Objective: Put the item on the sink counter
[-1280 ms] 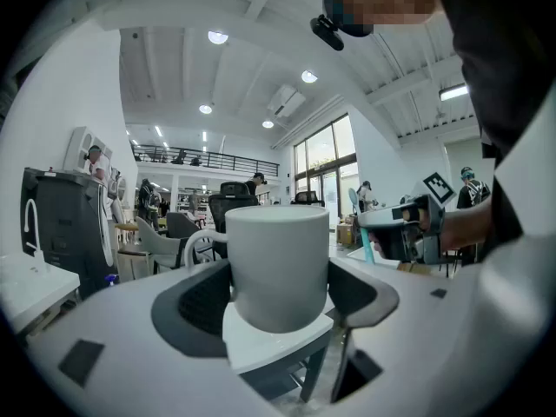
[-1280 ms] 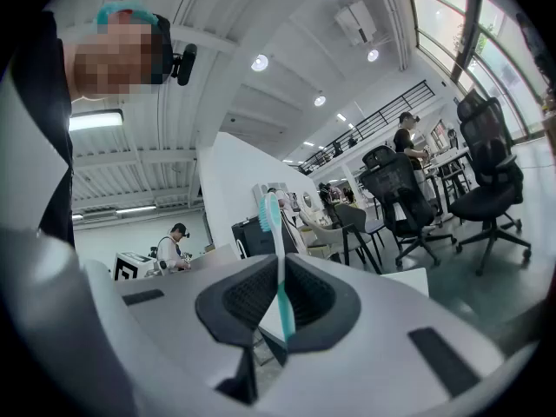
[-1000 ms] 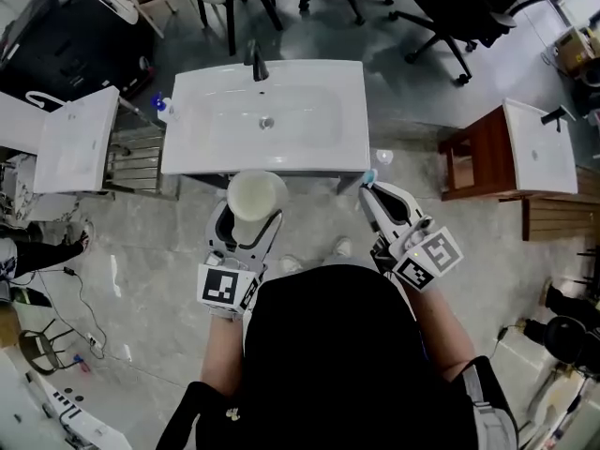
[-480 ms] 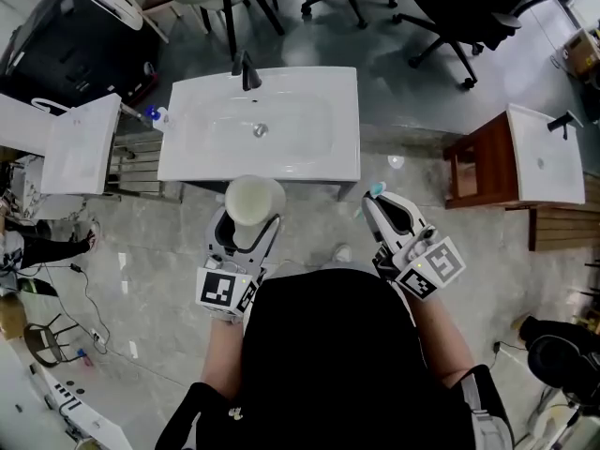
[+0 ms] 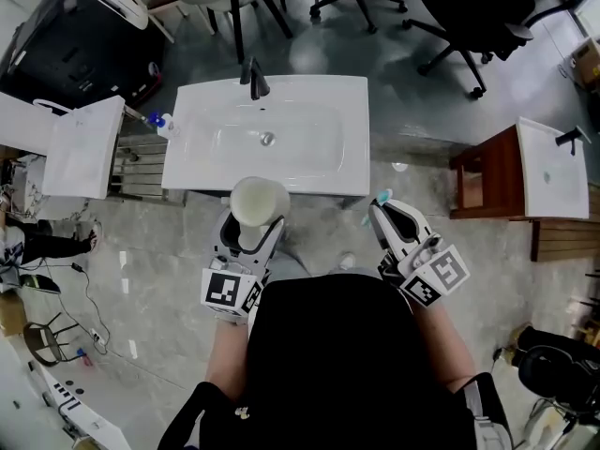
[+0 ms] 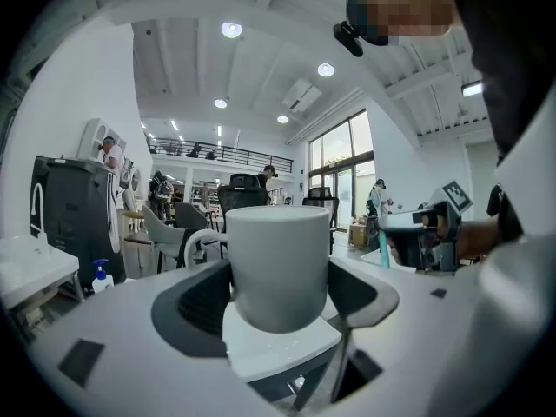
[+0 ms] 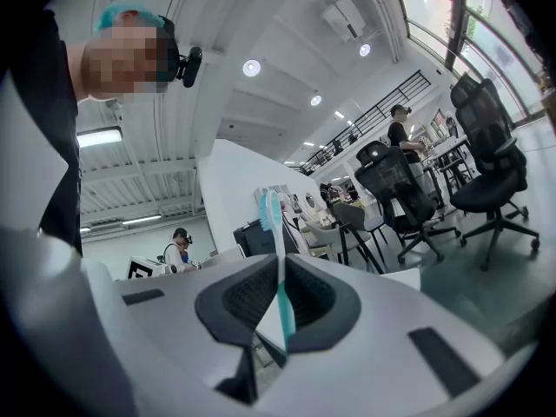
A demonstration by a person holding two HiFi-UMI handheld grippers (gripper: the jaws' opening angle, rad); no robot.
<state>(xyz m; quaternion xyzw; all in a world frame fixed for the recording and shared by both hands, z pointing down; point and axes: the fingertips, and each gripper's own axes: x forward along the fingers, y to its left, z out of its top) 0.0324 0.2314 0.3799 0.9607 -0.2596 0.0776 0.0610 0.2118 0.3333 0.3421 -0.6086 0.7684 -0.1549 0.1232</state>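
Note:
A white cup (image 5: 259, 201) (image 6: 278, 263) stands upright between the jaws of my left gripper (image 5: 246, 232) (image 6: 280, 298), which is shut on it just in front of the sink counter (image 5: 197, 172). My right gripper (image 5: 394, 225) (image 7: 276, 307) is shut on a teal and white toothbrush (image 7: 276, 259), bristles up; its teal tip (image 5: 382, 196) shows past the counter's right front corner. Both grippers hang over the floor, short of the white sink basin (image 5: 272, 134) with its dark faucet (image 5: 253, 78).
A soap pump bottle (image 5: 164, 123) stands at the counter's left end. Another white basin (image 5: 80, 148) lies left, and a wooden stand with a basin (image 5: 544, 172) right. Office chairs (image 5: 469, 12) stand beyond the sink. A black machine (image 5: 70, 36) is at the far left.
The view has shifted slightly, so the sink sits a little lower and further right in the head view. Both grippers keep their hold and their places in front of the person.

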